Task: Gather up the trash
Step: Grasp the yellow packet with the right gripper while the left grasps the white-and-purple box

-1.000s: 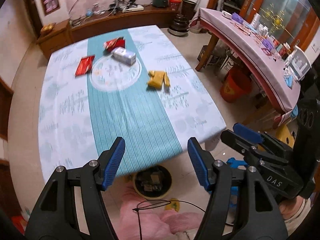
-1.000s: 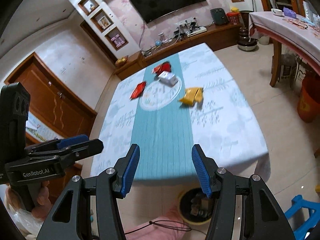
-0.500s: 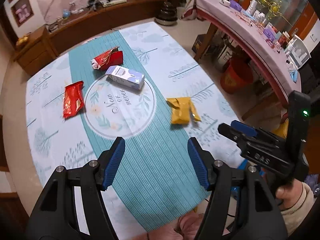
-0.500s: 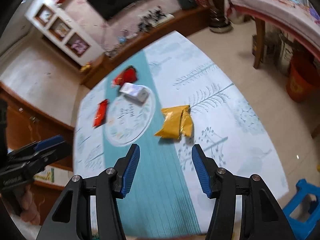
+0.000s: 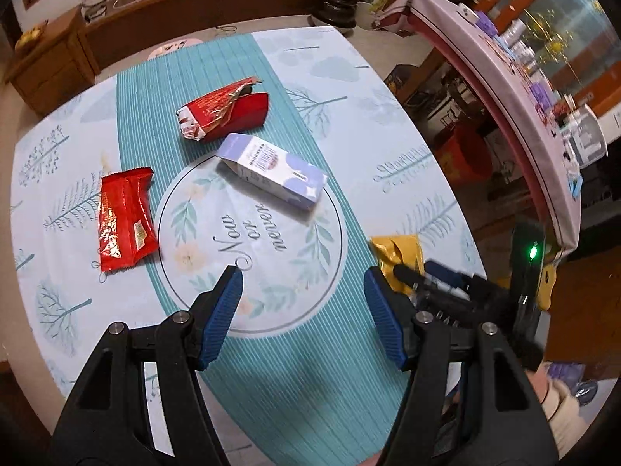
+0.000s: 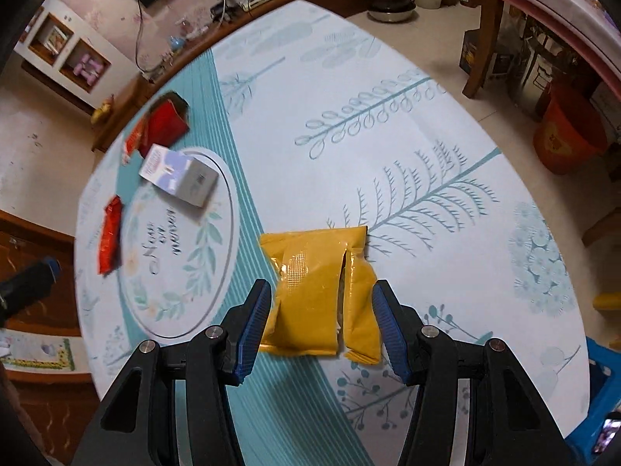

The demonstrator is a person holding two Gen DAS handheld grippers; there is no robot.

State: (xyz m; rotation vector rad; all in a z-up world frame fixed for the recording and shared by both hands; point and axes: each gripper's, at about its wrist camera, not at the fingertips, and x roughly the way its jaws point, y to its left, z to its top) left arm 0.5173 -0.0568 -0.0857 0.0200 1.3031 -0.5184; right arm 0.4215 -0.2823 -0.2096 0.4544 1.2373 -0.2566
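Note:
A yellow wrapper (image 6: pixel 322 295) lies on the table; my right gripper (image 6: pixel 321 326) is open with its jaws on either side of the wrapper's near half, not closed on it. The wrapper also shows in the left wrist view (image 5: pixel 396 256), partly hidden by the right gripper (image 5: pixel 434 283). My left gripper (image 5: pixel 302 314) is open and empty above the cloth's round print. Beyond it lie a white-and-purple carton (image 5: pixel 271 171), a flat red wrapper (image 5: pixel 124 217) and a torn red packet (image 5: pixel 221 112).
The table wears a light cloth with a teal runner (image 5: pixel 310 388). A long side table with a pink cover (image 5: pixel 504 89) stands to the right, an orange bucket (image 6: pixel 566 136) under it. A wooden cabinet (image 5: pixel 58 66) lines the far wall. A blue stool (image 6: pixel 605 380) stands near right.
Both grippers have moved forward over the table. The right one has come down around the yellow wrapper; the left one has neared the carton. Both stay open.

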